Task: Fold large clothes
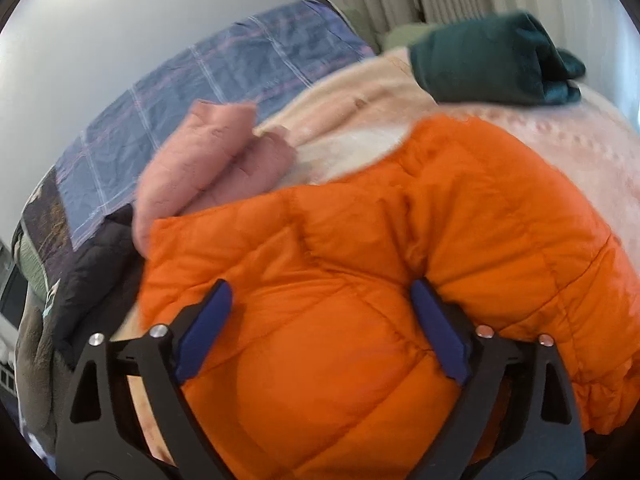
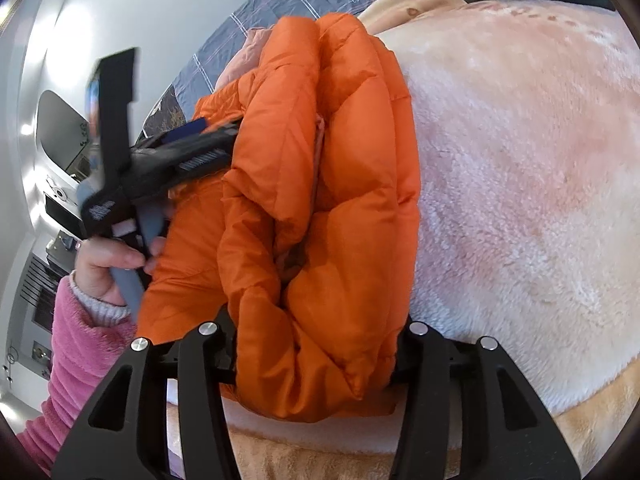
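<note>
Lying bunched on the fuzzy pink blanket [image 2: 520, 160], the orange puffer jacket [image 1: 360, 280] fills the spread left tongs [image 1: 322, 304], blue pads [image 1: 208, 328] flanking its bulk. Right tongs [image 2: 316, 360] straddle the jacket's folded end, spread too. Beyond the jacket sit a pink garment [image 1: 200, 160] and dark green clothing [image 1: 492, 56].

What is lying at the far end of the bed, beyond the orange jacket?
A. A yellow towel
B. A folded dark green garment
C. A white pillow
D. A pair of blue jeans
B. In the left wrist view a folded dark green garment sits on the pale blanket, beyond the orange jacket.
</note>
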Tool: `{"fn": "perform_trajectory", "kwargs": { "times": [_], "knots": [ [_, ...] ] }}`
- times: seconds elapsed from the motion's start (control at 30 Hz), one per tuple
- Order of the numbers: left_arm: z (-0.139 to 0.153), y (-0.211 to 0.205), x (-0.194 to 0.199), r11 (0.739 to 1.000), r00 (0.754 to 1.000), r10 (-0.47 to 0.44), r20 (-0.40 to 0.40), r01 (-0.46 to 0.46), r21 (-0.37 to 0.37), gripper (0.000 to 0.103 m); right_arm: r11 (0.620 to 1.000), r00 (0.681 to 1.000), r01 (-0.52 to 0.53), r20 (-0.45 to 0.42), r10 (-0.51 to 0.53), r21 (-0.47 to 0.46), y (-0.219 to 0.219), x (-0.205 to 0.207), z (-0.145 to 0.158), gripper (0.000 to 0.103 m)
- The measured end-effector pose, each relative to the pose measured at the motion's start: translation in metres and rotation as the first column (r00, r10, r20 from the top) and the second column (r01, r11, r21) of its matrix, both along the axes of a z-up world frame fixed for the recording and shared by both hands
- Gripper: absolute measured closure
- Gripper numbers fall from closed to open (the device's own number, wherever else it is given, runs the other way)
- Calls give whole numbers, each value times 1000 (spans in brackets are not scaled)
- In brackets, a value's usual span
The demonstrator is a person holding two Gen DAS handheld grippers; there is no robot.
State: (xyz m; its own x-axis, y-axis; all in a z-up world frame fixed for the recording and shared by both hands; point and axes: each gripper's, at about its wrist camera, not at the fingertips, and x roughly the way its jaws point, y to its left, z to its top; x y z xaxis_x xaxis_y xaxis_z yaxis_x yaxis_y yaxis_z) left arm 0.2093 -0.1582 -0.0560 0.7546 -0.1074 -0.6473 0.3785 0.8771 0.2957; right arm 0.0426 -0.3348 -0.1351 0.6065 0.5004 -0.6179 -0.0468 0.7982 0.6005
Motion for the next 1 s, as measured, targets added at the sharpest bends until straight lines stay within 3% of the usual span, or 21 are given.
{"fn": "perform_trajectory", "kwargs": {
  "times": [0.13,0.23,0.27,0.3,0.37,0.4,0.6,0.8,0.93,0.97,1.0],
  "knots": [
    [20,46,-8,986,995,99,27,-94,-138,2,1000,1000,-6,9,6,-13,5,3,-1,53],
    [12,90,4,955,982,174,-69,-185,-233,2,1000,1000,-12,15,12,-26,13,9,-2,49],
    [9,105,10,932,974,192,-119,-219,-290,2,999,1000,-15,19,16,-34,15,9,-2,48],
    [3,121,17,889,961,190,-201,-256,-381,2,999,1000,-15,22,16,-45,16,10,-1,48],
    [-10,133,28,835,939,151,-308,-288,-469,2,998,1000,-13,25,14,-57,19,11,0,47],
    [-18,133,32,821,930,134,-341,-297,-488,2,998,1000,-11,26,13,-61,20,12,0,47],
    [-43,115,45,814,927,55,-370,-256,-521,2,998,1000,-5,29,7,-67,27,15,0,47],
    [-58,117,63,771,897,-32,-442,-259,-582,2,997,999,4,39,-1,-74,32,12,1,47],
    [-57,110,61,791,909,-18,-417,-242,-563,2,997,999,3,43,1,-74,29,9,1,47],
    [-54,108,57,807,921,-12,-389,-221,-548,6,997,999,2,46,2,-76,29,8,1,48],
    [-46,98,51,828,938,-22,-345,-177,-532,20,997,999,3,50,2,-80,28,7,2,51]
  ]
}}
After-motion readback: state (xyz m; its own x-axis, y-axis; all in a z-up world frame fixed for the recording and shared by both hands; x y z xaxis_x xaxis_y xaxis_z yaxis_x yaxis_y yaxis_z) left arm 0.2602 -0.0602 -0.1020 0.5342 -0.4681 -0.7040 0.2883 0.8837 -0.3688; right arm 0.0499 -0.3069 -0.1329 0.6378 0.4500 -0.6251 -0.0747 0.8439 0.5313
